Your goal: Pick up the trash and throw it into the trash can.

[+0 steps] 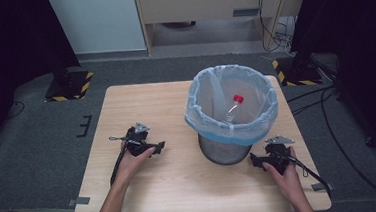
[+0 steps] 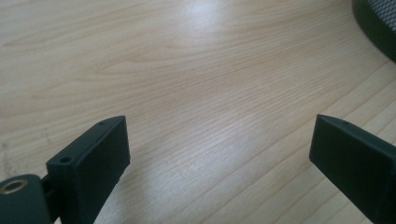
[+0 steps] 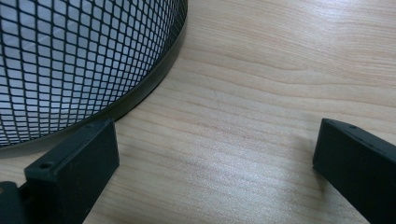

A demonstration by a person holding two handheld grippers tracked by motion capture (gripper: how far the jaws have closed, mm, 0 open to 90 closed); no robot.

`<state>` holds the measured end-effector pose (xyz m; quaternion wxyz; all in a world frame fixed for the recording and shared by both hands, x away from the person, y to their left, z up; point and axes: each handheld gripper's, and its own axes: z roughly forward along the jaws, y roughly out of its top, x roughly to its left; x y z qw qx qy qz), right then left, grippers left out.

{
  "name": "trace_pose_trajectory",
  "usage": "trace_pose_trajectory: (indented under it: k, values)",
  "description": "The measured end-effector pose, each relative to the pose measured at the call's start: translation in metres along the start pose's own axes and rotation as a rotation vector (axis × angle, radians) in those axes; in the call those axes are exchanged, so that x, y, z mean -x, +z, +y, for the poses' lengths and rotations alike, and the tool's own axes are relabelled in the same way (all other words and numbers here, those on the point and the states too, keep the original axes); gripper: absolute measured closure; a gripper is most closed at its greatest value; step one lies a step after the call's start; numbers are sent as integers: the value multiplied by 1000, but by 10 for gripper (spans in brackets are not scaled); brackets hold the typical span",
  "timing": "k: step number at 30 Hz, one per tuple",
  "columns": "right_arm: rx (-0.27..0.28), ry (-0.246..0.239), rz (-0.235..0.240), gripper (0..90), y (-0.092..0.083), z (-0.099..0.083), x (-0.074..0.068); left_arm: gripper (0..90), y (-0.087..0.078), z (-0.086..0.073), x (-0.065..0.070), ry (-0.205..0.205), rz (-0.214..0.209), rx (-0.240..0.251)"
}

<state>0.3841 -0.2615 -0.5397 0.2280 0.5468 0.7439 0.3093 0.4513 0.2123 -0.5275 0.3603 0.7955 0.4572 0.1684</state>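
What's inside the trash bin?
A clear plastic bottle with a red cap leans inside the bin, against its white bag liner. The bin's bottom is hidden by the liner and rim.

The wooden table (image 1: pixel 181 186) occupies the lower centre of the high view, pale, with visible grain. A mesh waste bin (image 1: pixel 225 152) lined with a translucent bag (image 1: pixel 212 120) stands directly on it, right of centre. The table stands on grey carpet floor (image 1: pixel 34 162). Two grey brackets sit at its lower corners.
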Motion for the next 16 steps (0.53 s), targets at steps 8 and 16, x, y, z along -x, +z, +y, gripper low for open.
trace_pose_trajectory:
  k: [8, 16]
  values:
    - [-1, 2, -1, 4, 0, 0, 0, 35, 3, -10, 1, 33, 34, -28]
    - [-2, 2, -1, 4, 0, 0, 0, 18, 4, -10, 3, 40, 49, -36]
